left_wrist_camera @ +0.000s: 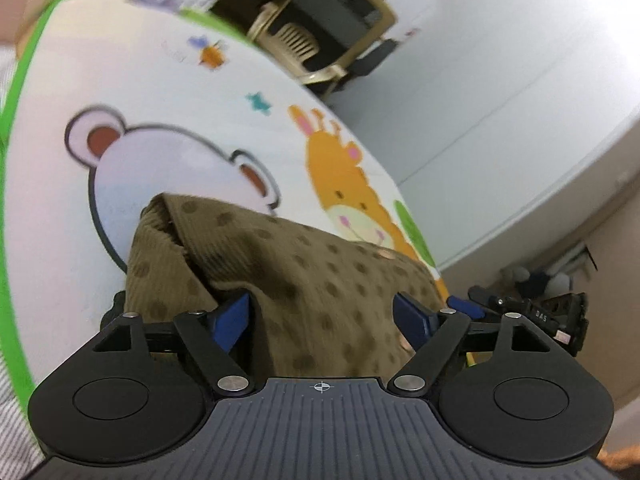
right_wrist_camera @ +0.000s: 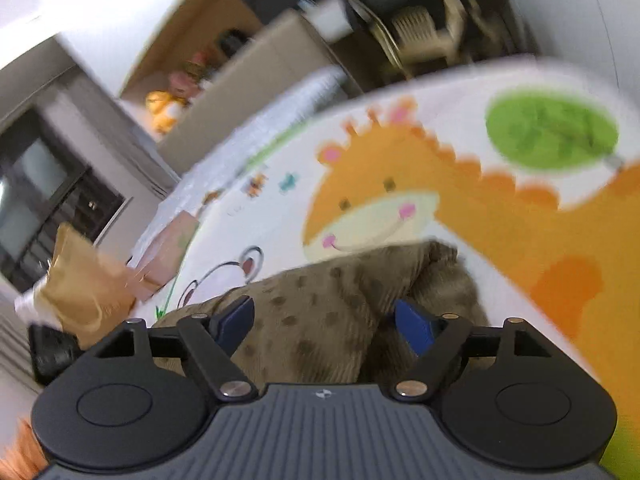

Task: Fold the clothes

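A brown corduroy garment with darker dots lies bunched on a cartoon play mat. My left gripper is open, its blue pads wide apart with the cloth rising between them. The garment also fills the gap of my right gripper, which is open too, blue pads spread on either side of a fold. In the left wrist view a black part of the right gripper shows beyond the cloth's right edge. Whether any pad touches the cloth is unclear.
The mat shows a giraffe and a bear, with a green border. A beige chair stands beyond the mat. A tan paper bag and a pink box sit at the mat's far edge.
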`<action>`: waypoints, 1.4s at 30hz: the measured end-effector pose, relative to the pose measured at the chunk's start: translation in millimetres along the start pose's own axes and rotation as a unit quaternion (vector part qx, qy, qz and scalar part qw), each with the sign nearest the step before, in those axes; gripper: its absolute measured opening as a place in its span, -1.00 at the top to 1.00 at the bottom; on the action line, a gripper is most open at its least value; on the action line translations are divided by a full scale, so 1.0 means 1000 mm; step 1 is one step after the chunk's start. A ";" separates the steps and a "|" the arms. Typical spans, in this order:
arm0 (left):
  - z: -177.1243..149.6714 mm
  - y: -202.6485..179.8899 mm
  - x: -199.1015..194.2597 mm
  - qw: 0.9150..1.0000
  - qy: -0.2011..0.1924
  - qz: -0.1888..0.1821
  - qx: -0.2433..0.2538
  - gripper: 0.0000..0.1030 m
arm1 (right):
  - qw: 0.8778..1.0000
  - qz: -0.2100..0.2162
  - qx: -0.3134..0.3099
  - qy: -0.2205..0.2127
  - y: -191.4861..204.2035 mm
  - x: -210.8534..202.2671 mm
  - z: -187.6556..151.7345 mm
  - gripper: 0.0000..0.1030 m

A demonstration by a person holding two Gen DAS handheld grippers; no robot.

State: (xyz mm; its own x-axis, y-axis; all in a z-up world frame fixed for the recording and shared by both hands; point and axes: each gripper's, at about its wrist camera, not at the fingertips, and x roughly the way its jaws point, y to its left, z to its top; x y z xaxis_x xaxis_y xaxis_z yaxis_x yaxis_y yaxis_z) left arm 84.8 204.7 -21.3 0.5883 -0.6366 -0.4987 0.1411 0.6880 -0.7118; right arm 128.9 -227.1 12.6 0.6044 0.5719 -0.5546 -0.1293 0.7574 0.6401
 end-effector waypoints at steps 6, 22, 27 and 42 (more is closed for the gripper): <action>0.037 0.020 0.023 0.999 0.005 -0.018 -0.048 -0.68 | 1.000 0.023 0.011 0.003 0.005 0.058 0.038 -0.57; 0.084 -0.019 0.003 0.992 -0.112 0.006 0.058 -0.81 | 0.972 -0.036 -0.205 -0.112 0.091 0.066 0.034 -0.57; 0.058 -0.019 0.066 0.991 -0.074 0.079 0.074 -0.81 | 0.981 -0.037 -0.189 -0.019 0.093 0.120 0.011 -0.61; 0.012 -0.020 0.057 0.980 -0.096 0.140 0.101 -0.86 | 0.944 -0.146 -0.296 -0.004 0.082 0.092 -0.038 -1.00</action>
State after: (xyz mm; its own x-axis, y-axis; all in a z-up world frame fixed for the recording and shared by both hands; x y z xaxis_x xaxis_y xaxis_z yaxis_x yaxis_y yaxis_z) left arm 125.0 158.6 -29.6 0.7623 -0.3497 -0.5447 0.0961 0.8933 -0.4390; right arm 143.9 -100.2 -5.8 0.6876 0.3113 -0.6560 -0.3721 0.9269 0.0499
